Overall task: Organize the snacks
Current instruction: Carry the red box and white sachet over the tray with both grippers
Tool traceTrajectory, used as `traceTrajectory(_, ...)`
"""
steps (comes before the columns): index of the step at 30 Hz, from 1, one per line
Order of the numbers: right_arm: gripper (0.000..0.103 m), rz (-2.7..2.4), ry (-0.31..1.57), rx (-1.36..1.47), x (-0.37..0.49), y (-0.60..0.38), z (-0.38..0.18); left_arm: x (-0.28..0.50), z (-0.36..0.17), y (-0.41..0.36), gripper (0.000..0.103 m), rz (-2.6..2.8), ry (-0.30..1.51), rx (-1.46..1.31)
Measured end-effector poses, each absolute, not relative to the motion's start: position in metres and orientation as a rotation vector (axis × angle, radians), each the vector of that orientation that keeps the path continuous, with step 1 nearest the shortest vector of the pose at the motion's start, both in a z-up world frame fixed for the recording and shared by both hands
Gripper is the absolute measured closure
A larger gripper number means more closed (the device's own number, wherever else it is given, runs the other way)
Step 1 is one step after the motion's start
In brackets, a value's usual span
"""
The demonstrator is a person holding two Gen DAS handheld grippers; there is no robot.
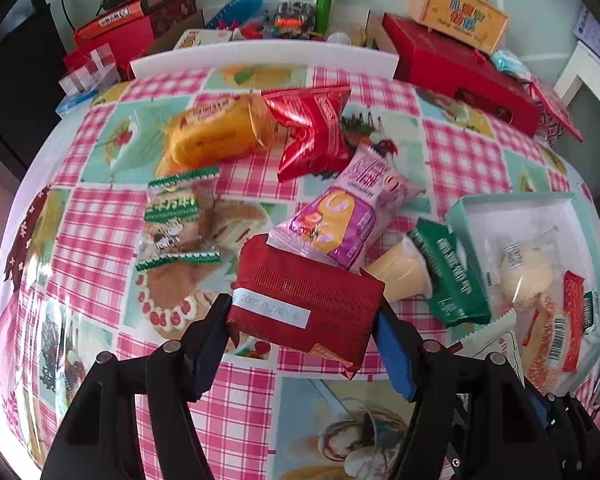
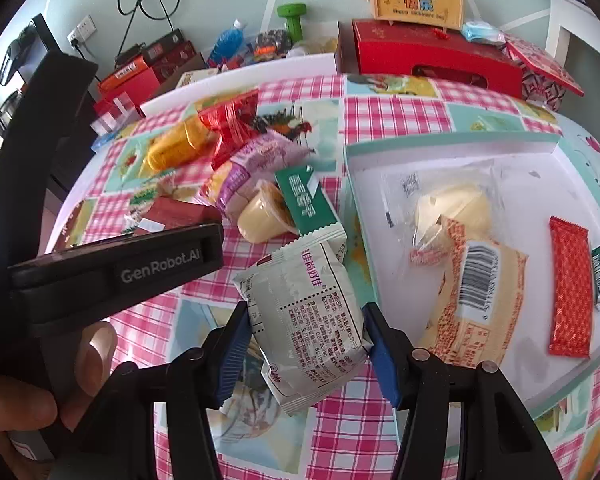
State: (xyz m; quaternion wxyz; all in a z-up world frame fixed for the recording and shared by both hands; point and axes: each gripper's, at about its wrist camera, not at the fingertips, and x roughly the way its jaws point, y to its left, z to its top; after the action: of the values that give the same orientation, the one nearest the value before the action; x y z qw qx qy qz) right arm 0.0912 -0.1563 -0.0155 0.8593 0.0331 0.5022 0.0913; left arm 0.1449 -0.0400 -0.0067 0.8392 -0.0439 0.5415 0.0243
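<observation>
Snacks are scattered all over the pink checked tablecloth [image 1: 236, 404], and a few have already been dropped into the teal-rimmed white box [image 2: 352, 168] off to the right. A dark red packet [image 1: 306, 306] with a date sticker is clamped between the blue pads of the left gripper [image 1: 304, 334] and held clear of the cloth, its far edge tucked just under a purple pack [image 1: 340, 216]. A white pouch [image 2: 306, 316] covered in red print is pinched by the right gripper [image 2: 306, 346], just beside the box's near-left wall.

Inside the box, a clear-bagged pale bun [image 2: 454, 212], a barcode-labelled wrapper [image 2: 480, 300] and a red bar [image 2: 570, 292] can be seen. Left on the cloth: an orange pack [image 1: 216, 132], a shiny red bag [image 1: 312, 128], a green-trimmed cookie bag [image 1: 176, 220], a yellow jelly cup [image 2: 262, 218] and a green pack [image 2: 306, 202] leaning against it. The left tool's body and a thumb [image 2: 96, 356] are caught in the right view.
</observation>
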Motion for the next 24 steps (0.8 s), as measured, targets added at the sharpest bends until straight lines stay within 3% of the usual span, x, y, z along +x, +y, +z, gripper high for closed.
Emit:
traceTrajectory(11,0.044,0.158,0.93,0.162,0.085,-0.189,0.024,0.137,0.031,-0.052,0.033,0.007,1.045,-0.11)
traceTrajectory(24,0.044,-0.088,0.869,0.324,0.099,-0.297,0.038,0.159,0.038,-0.142,0.033,-0.188,1.021,-0.015)
